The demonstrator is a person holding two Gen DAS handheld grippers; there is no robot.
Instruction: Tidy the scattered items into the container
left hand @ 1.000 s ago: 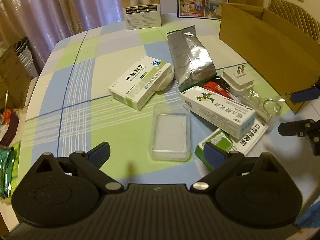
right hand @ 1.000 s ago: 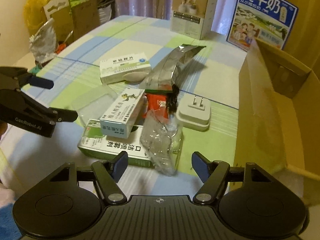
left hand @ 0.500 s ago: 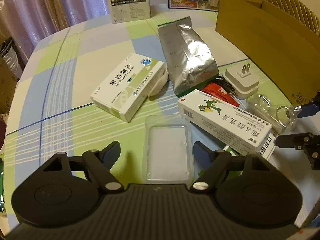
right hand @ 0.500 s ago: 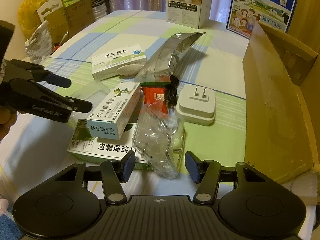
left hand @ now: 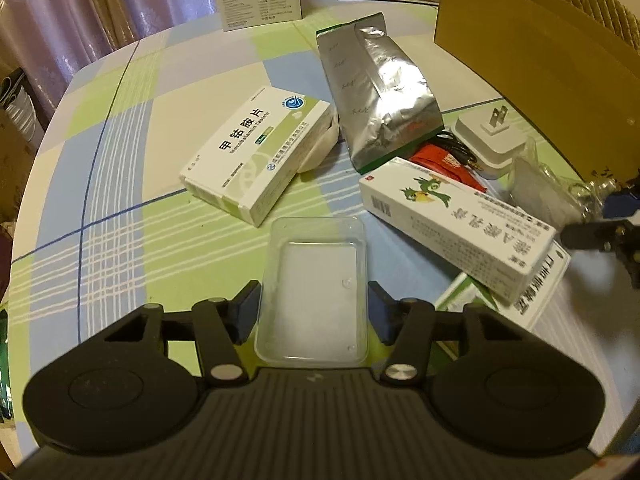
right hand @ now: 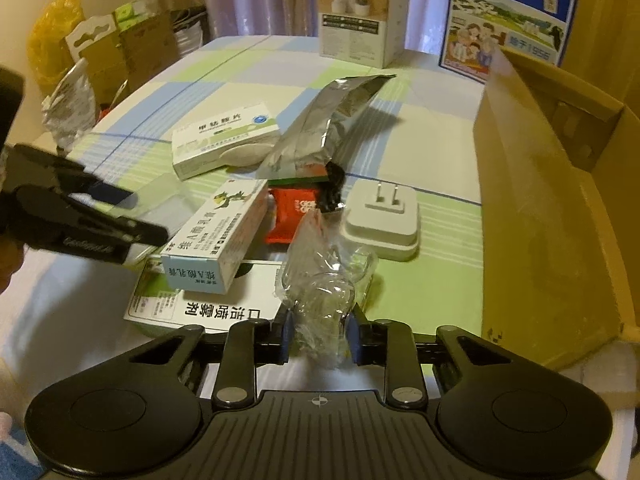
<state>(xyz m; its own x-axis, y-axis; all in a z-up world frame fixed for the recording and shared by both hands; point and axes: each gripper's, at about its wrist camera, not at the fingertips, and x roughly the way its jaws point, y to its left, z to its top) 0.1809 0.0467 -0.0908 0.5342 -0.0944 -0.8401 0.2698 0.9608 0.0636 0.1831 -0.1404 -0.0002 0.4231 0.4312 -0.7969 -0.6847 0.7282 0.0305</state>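
Note:
A clear plastic tray (left hand: 316, 284) lies on the checked tablecloth between the fingers of my left gripper (left hand: 314, 310), whose jaws stand at its two long sides, just touching or nearly so. My right gripper (right hand: 318, 334) is shut on a crumpled clear plastic bag (right hand: 326, 284) with a key ring inside. Around them lie a white-green medicine box (left hand: 258, 152), a silver foil pouch (left hand: 374, 88), a long parrot box (left hand: 456, 224), a red packet (right hand: 296, 212) and a white plug adapter (right hand: 382, 220). The open cardboard box (right hand: 544, 200) stands at the right.
A flat white-green box (right hand: 200, 304) lies under the parrot box. A product carton (right hand: 358, 12) and a blue milk carton (right hand: 512, 20) stand at the table's far edge. Bags and cardboard (right hand: 72, 60) sit beyond the table's left side.
My left gripper moved forward over the clear tray and narrowed around it. My right gripper moved forward and closed on the clear plastic bag.

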